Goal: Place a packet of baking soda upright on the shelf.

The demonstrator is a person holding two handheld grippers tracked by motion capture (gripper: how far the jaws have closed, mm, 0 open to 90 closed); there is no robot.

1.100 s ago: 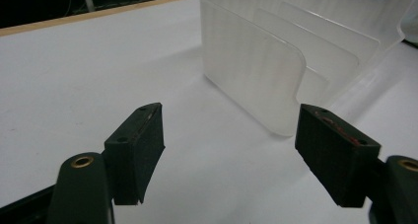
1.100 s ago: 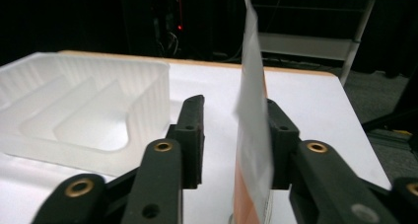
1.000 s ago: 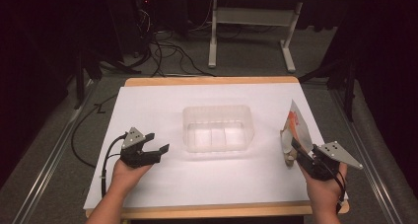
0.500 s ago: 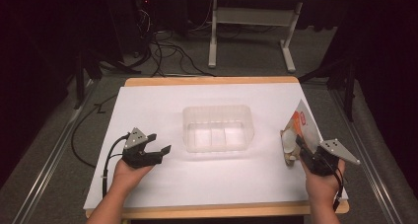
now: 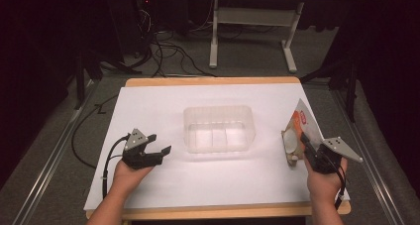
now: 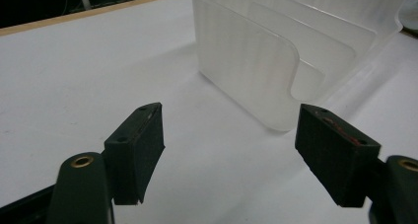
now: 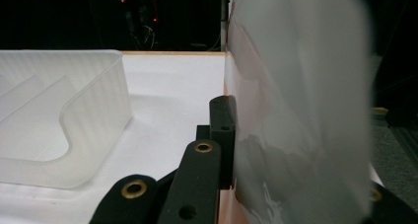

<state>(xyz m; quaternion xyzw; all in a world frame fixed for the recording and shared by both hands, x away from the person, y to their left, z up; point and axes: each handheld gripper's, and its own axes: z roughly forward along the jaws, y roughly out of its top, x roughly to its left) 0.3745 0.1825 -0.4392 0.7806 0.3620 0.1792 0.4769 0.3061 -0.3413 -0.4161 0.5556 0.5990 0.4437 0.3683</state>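
A white pouch (image 5: 305,120) with orange print stands upright at the right side of the table. My right gripper (image 5: 303,139) is shut on its lower edge; the jaws have just been closing with the pouch between them. In the right gripper view the pouch (image 7: 296,86) hides one jaw of the right gripper (image 7: 235,116), and the other jaw presses flat against it. At the table's left my left gripper (image 5: 159,142) rests open and holds nothing. In its own view the left gripper (image 6: 227,111) points at the clear plastic container (image 6: 246,51).
The clear ribbed container (image 5: 218,109) sits in the middle of the white table top (image 5: 148,106), and the right gripper view shows the container (image 7: 74,100) at the left. The wooden table edge runs close under both hands. Cables and a desk frame lie on the floor beyond.
The pouch and my right hand have shifted slightly to the right, and the pouch now leans a little differently. My left hand has stayed put.
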